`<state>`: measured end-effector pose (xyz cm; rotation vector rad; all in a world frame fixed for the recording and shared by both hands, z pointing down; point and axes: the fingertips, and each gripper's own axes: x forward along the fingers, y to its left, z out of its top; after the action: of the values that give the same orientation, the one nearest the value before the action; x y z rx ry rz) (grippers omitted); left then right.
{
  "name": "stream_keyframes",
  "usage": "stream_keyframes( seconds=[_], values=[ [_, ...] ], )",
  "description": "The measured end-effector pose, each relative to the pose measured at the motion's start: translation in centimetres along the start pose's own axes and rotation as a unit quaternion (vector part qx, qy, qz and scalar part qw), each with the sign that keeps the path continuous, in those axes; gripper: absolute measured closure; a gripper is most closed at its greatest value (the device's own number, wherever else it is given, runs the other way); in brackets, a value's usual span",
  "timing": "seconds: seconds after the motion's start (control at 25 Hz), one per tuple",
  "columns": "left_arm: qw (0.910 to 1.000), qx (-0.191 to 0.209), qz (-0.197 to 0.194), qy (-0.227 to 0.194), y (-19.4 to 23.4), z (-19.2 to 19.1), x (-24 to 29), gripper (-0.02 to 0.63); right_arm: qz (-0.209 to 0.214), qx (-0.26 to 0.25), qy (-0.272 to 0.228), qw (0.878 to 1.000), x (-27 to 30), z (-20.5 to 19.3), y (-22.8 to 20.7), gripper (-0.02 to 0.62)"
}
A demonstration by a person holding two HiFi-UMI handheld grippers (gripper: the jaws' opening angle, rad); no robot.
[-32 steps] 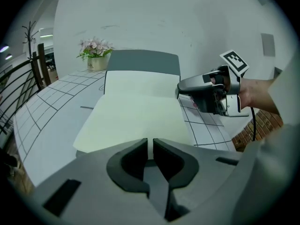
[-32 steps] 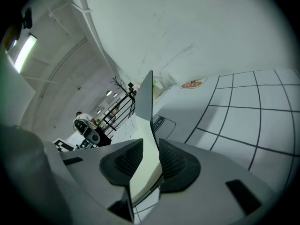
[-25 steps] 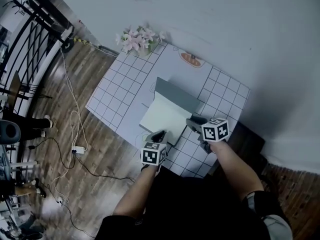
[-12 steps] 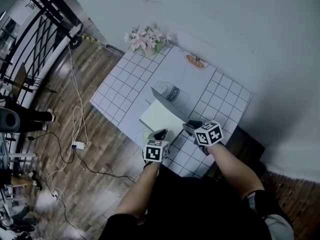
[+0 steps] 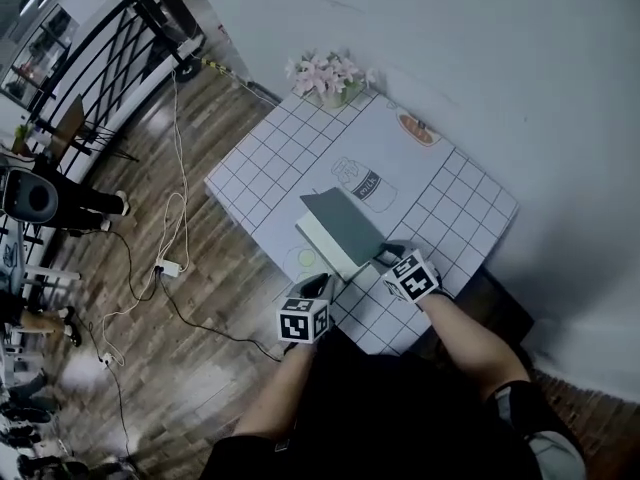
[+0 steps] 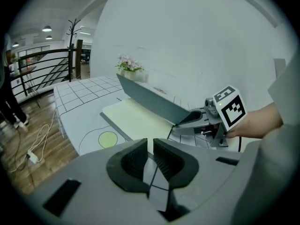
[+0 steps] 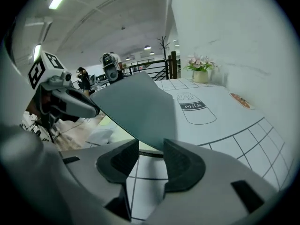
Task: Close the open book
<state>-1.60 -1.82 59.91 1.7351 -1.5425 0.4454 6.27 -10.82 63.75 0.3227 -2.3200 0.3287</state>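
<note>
Head view – book: book lies on the checked desk, near its front edge; grey cover slants low over the pages
Head view – grippers: left gripper just off the book's near corner; right gripper at the cover's edge
Left gripper view – jaws: a narrow slit apart; nothing between; book ahead, apart from them
Right gripper view – jaws: have just been opening, now fairly wide; cover's corner dips into the gap; pads not pressing it
Right gripper view – far edge: flowers
</note>
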Motion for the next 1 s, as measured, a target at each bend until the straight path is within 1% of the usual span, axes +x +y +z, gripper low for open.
stream_keyframes(
  seconds=[0.08,0.2,0.28,0.36,0.4,0.48,0.52,0.56,0.6,0.68,0.76,0.8,0.84,0.92,1.0],
  values=[
    [0.9998,-0.010,0.012,-0.012,0.3,0.2,-1.2,0.584,0.004,-0.007,-0.003,1.000,-0.2,0.0,0.4,0.436],
    [0.9988,-0.021,0.028,-0.035,1.0,1.0,-3.4,0.584,0.013,0.016,-0.014,1.000,-1.4,-0.1,1.1,0.437],
    [0.9981,-0.018,0.030,-0.050,1.3,2.2,-4.8,0.584,0.014,0.027,-0.023,0.999,-2.5,-0.2,1.4,0.439],
    [0.9976,-0.007,0.027,-0.063,1.5,3.5,-5.9,0.586,0.000,0.025,-0.036,0.999,-3.5,0.2,1.4,0.442],
    [0.9974,-0.002,0.024,-0.069,1.7,4.1,-6.5,0.584,-0.015,0.015,-0.044,0.999,-3.8,0.8,1.2,0.442],
    [0.9970,0.004,0.012,-0.076,1.9,5.0,-7.4,0.584,-0.047,-0.023,-0.051,0.997,-4.0,2.2,0.5,0.441],
    [0.9970,0.008,0.006,-0.077,2.0,5.2,-7.7,0.584,-0.052,-0.044,-0.047,0.997,-3.8,3.0,0.4,0.432],
    [0.9969,0.014,-0.001,-0.077,2.1,5.5,-8.1,0.584,-0.046,-0.064,-0.043,0.996,-3.4,4.0,0.8,0.411],
    [0.9968,0.020,-0.007,-0.077,2.3,5.7,-8.4,0.584,-0.031,-0.082,-0.040,0.995,-3.0,4.9,1.6,0.413],
    [0.9963,0.028,-0.017,-0.079,3.0,6.1,-9.3,0.584,0.011,-0.118,-0.031,0.992,-2.0,6.2,4.3,0.438],
    [0.9960,0.027,-0.025,-0.081,3.9,6.2,-10.0,0.584,0.036,-0.142,-0.012,0.989,-0.7,6.4,6.8,0.459],
    [0.9959,0.025,-0.028,-0.082,4.4,6.1,-10.4,0.584,0.037,-0.139,-0.001,0.990,0.1,6.2,7.4,0.459],
    [0.9959,0.023,-0.031,-0.082,5.0,6.0,-10.7,0.584,0.032,-0.123,0.008,0.992,0.9,5.8,7.7,0.461],
    [0.9958,0.020,-0.035,-0.082,6.0,5.8,-11.2,0.584,0.016,-0.078,0.026,0.996,2.5,4.8,7.4,0.477],
    [0.9955,0.017,-0.038,-0.085,6.9,5.8,-11.8,0.586,0.004,-0.042,0.045,0.998,3.7,3.7,7.1,0.479]
  ],
)
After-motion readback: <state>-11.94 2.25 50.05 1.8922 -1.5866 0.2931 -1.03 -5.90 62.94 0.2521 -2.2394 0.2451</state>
